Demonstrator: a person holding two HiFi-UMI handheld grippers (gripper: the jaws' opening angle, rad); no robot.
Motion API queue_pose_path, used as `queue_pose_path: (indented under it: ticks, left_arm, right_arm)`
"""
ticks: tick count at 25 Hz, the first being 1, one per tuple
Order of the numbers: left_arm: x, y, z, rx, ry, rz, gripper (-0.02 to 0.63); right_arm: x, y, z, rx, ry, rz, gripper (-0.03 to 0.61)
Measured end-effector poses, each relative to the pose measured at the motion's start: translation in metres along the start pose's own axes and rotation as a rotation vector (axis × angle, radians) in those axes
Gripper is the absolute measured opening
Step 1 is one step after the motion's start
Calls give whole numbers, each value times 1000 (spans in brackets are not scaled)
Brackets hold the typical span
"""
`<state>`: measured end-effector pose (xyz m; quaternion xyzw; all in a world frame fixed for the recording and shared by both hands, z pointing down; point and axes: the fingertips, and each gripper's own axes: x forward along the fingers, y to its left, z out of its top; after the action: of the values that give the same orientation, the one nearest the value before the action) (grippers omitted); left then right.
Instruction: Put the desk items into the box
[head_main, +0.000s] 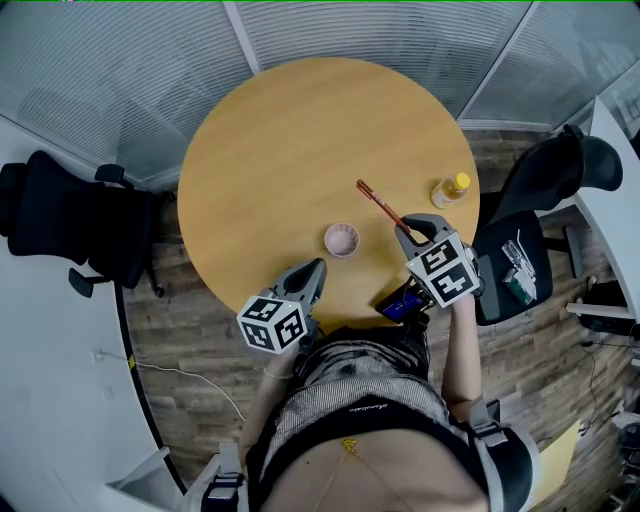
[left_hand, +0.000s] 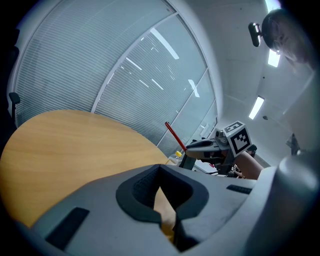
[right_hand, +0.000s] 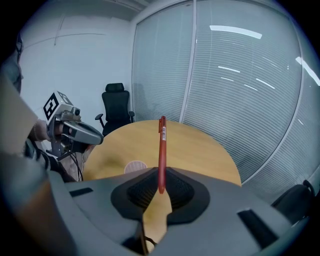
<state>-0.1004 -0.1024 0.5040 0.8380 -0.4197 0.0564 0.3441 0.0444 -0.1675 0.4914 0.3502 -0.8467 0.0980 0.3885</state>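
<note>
A red pen (head_main: 379, 205) sticks up and away from my right gripper (head_main: 407, 231), which is shut on the pen's lower end above the near right part of the round wooden table (head_main: 270, 150). In the right gripper view the pen (right_hand: 161, 150) stands nearly upright between the pads of my right gripper (right_hand: 160, 186). My left gripper (head_main: 313, 274) hovers at the table's near edge, shut with nothing in it. A small pink round item (head_main: 341, 240) lies on the table between the two grippers. A bottle with a yellow cap (head_main: 451, 189) stands at the table's right edge.
Black office chairs stand at the left (head_main: 70, 225) and at the right (head_main: 560, 175) of the table. A blue object (head_main: 400, 304) shows below my right gripper at the table's near edge. Glass walls with blinds (head_main: 120, 70) run behind the table.
</note>
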Motion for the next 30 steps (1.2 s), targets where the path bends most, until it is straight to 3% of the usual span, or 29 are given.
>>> queue_pose_path:
  ticks: [13, 30]
  left_arm:
    - [-4, 3, -2, -9, 3, 3, 2]
    - [-13, 16, -10, -38, 8, 28, 2]
  right_arm:
    - [2, 11, 5, -27, 21, 31, 49]
    - [45, 39, -32, -18, 141, 130, 49]
